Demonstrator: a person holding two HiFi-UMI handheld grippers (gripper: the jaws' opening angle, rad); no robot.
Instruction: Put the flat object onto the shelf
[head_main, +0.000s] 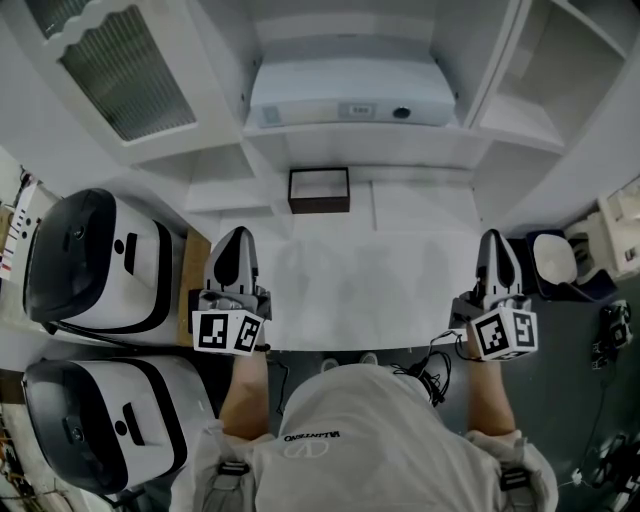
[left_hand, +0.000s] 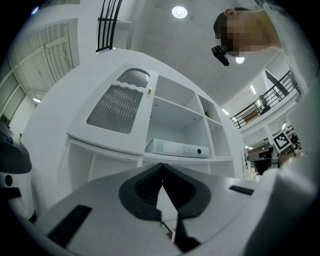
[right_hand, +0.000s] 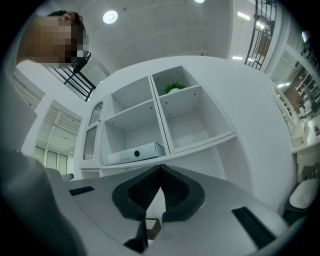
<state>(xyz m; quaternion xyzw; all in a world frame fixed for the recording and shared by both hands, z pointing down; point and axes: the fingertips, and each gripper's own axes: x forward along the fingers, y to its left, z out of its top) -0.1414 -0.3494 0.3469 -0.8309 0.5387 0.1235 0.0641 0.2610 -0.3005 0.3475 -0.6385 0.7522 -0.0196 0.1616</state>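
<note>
Flat white box (head_main: 350, 95) lies on the shelf (head_main: 350, 133); left claw (head_main: 237, 234) and right claw (head_main: 492, 238) are both shut, empty, well short of that shelf over the surface (head_main: 400, 290): placement looks done, so any withdrawal should avoid nudging the box.

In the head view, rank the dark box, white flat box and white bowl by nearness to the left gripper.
1. dark box, on the table ahead of the left gripper
2. white flat box, on the shelf beyond
3. white bowl, far right

Right tool (right_hand: 160, 170) closed, empty, flat white box (right_hand: 134, 154) lying on shelf (right_hand: 200, 145)
</note>
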